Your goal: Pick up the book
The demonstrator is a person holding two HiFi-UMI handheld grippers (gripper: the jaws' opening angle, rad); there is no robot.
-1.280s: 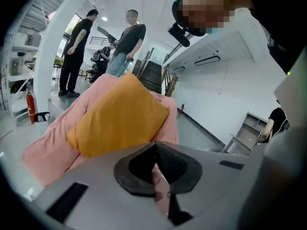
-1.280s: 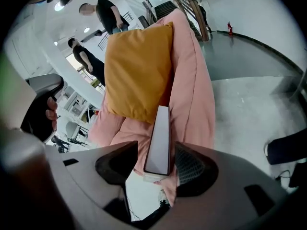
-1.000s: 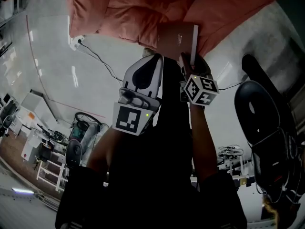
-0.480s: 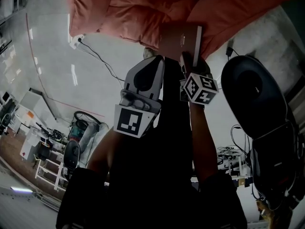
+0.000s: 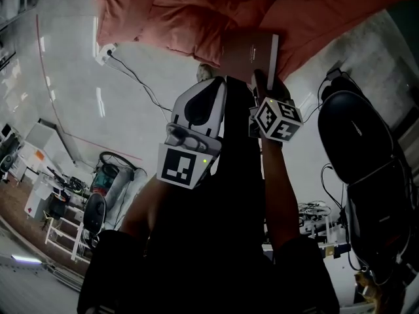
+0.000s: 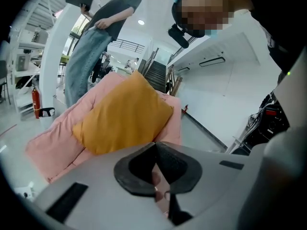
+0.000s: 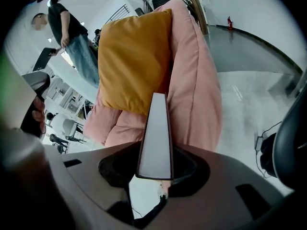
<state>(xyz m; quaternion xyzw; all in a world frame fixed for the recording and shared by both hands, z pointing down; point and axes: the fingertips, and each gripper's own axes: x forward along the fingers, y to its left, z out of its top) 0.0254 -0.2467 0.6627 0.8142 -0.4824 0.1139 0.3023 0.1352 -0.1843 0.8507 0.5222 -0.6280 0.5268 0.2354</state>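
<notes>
As the right gripper (image 7: pixel 154 169) has just been closing, its jaws look set on the book (image 7: pixel 156 128), one pad on each cover at the near end, page edge facing the cam. The far end of the book points at the pink sofa (image 7: pixel 196 95), just below the mustard cushion (image 7: pixel 134 56). I can't tell whether it rests on the fabric. The left gripper (image 6: pixel 156 164) hangs beside it, jaws together w/ nothing btwn them. My worry is that the hold is only on one end of a long book, so on the lift it could pivot in the pads or slide out, esp. if the squeeze isn't firm. The covers may splay & the pages sag. Soft fabric could also snag the far corner and twist the book loose.
</notes>
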